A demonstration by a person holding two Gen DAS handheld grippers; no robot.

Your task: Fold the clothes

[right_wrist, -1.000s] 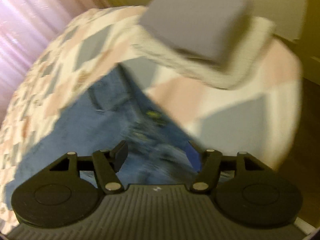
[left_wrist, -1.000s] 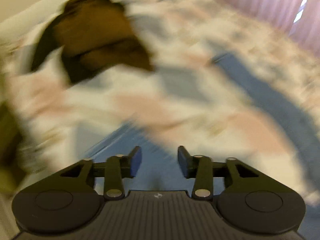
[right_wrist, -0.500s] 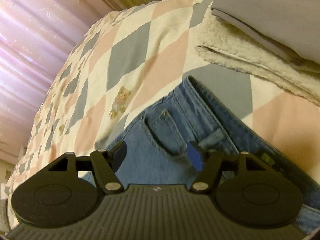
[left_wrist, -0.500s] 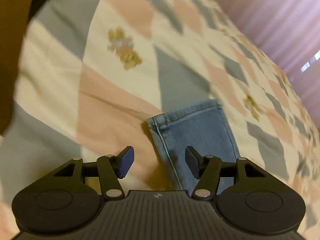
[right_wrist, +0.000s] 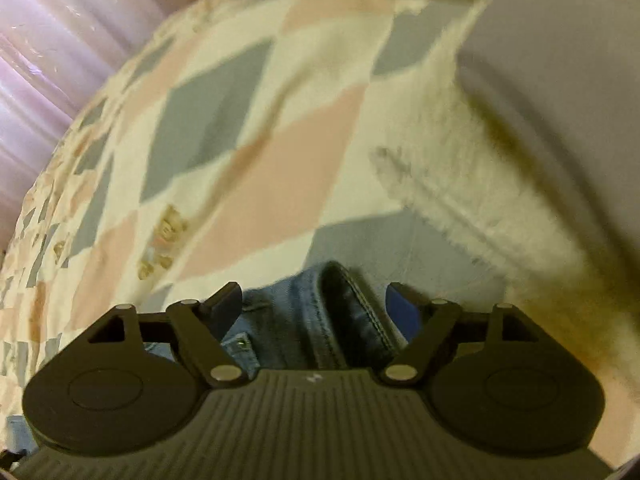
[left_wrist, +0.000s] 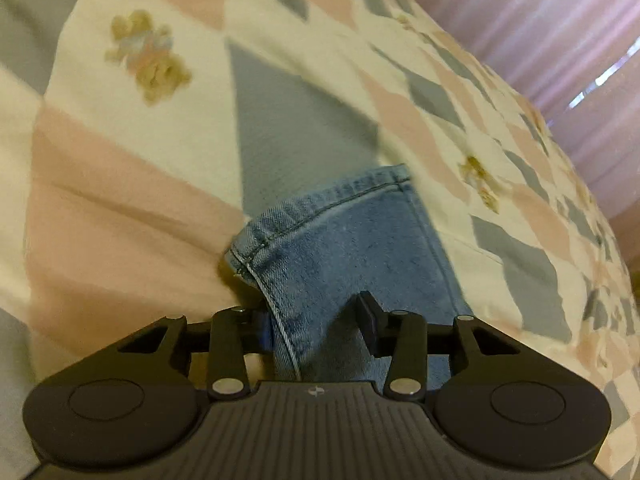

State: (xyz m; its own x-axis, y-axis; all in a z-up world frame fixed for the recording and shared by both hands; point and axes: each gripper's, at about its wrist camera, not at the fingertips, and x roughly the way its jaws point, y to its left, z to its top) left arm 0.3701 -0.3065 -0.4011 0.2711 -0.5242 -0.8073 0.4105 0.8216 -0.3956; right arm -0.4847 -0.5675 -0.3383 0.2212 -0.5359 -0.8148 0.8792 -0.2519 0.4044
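Observation:
Light blue jeans lie on a quilted bed. In the left wrist view the leg hem (left_wrist: 332, 216) points away, and my left gripper (left_wrist: 316, 324) straddles the leg's left seam edge. Its jaws are closing with denim between them; the left fingertip (left_wrist: 262, 328) sits at the seam and the right fingertip (left_wrist: 368, 318) on the cloth, still well apart. In the right wrist view the jeans' waistband (right_wrist: 344, 308) bulges up between the fingers of my right gripper (right_wrist: 314, 302). Those jaws are opening, and neither pad presses the denim.
The quilt (left_wrist: 132, 200) has pink, grey and cream diamonds with teddy-bear prints. A folded white fleece blanket (right_wrist: 460, 184) with a grey folded item (right_wrist: 540, 60) on top lies just right of the waistband. Pink curtains (left_wrist: 560, 40) hang beyond the bed's far edge.
The left gripper swept across the bed away from a brown garment, sank onto the jeans leg hem and narrowed its jaws. The right gripper moved down over the waistband and widened.

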